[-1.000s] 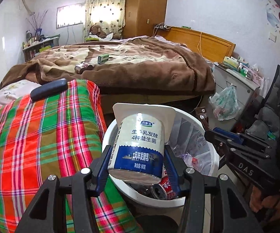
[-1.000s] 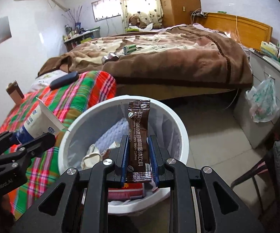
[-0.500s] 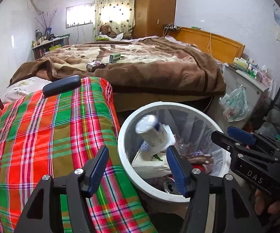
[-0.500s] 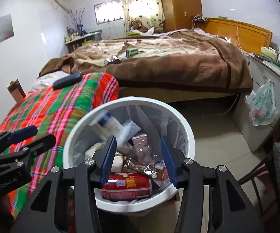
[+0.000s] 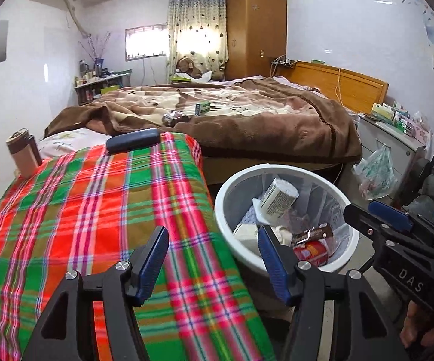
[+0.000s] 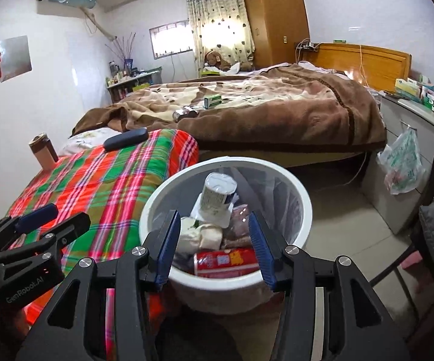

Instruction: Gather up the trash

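Two grippers, both spread wide and holding nothing: left gripper (image 5: 212,252) above the edge of the one plaid cover (image 5: 96,210), right gripper (image 6: 212,242) poised directly over the trash. One white bin (image 6: 302,207) on the floor, just beside the plaid cover, lined with a clear bag. Inside it, counted: one yogurt cup (image 6: 217,195) tipped upside down on top of the heap, one brown coffee sachet (image 5: 313,234) lying flat, one red can (image 6: 227,258) on its side, and some crumpled pale wrappers, number unclear. On the brown bed beyond: one green box (image 5: 202,108) and one crushed can (image 5: 175,118), near each other. One dark case (image 5: 132,143) and one tumbler (image 5: 23,153) at the plaid cover's far end.
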Tool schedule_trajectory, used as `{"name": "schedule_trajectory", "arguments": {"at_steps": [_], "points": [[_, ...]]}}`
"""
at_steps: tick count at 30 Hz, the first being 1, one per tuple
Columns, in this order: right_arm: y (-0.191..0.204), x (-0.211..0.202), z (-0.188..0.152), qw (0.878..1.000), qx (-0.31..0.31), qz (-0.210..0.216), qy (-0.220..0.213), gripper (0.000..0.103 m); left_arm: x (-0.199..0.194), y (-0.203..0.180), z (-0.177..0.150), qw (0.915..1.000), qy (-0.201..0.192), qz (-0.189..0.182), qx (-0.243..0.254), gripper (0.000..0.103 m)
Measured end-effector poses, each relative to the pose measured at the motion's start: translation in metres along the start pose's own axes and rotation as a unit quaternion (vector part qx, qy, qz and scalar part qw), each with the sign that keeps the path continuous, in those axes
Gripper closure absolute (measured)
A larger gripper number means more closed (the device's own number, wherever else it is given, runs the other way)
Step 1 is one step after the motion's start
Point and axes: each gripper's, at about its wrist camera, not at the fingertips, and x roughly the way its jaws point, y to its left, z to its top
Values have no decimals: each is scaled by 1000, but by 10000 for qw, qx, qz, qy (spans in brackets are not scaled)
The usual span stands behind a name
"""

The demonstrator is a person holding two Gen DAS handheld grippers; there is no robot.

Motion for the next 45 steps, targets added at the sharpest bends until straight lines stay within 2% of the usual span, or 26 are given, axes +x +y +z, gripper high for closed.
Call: {"name": "schedule_trajectory", "arguments": {"at_steps": [7,22,45], "points": [[9,-16,-14,9996,-68,-1,-266,54,-26,8,-20,9995,-236,118,-190,42],[24,-24,-29,9993,-167,73,-318,54,-59,11,-43,9974,-500,458,-229,42],[31,-29,-32,9990,-228,112,-355,54,-67,15,-49,9968,-464,582,-274,42]]}}
